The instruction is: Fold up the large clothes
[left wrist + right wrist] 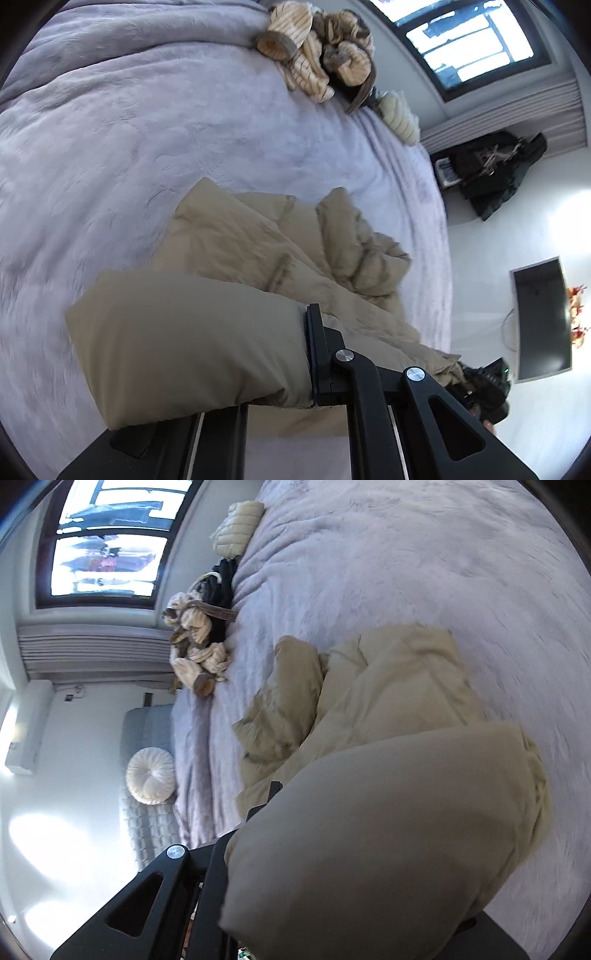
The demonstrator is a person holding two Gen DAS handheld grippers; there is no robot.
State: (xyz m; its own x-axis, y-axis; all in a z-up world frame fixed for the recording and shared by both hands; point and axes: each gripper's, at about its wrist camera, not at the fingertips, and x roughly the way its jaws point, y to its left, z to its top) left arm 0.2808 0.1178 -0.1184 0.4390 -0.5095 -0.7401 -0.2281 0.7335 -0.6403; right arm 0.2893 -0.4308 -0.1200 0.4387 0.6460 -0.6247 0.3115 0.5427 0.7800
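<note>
A: Nearest the left lens is a fat, smooth fold of the tan puffer jacket (192, 347), bulging like a pillow against the black finger plate of the left tongs (310, 354)

B: Pinched, then?

A: It looks so: the padded cloth is pressed flat where it meets the plate and swells out on the far side, so the left tongs are clamped on the jacket. The second finger is hidden under the fabric

B: And the right side?

A: Much the same. A big rounded bulge of the same matte fabric fills the lower half of that view, wrapping over the right tongs (258, 834). Only a black edge and a bolted linkage show, and the cloth is gathered tight there, so they too are closed on the jacket (388, 830)

B: Where is the rest of the garment?

A: It lies crumpled on the bed (110, 147), which is covered in a plush lilac-grey blanket with a soft, brushed nap. The quilted sleeves and body form creased, puffy ridges beyond the lifted folds

B: Anything else on the bed?

A: A heap of cream ribbed knitwear (317, 51) with brown trim near the far edge, and a pale quilted piece (400, 116) just past it. A round pleated white cushion (150, 775) sits by the wall in the right view
</note>
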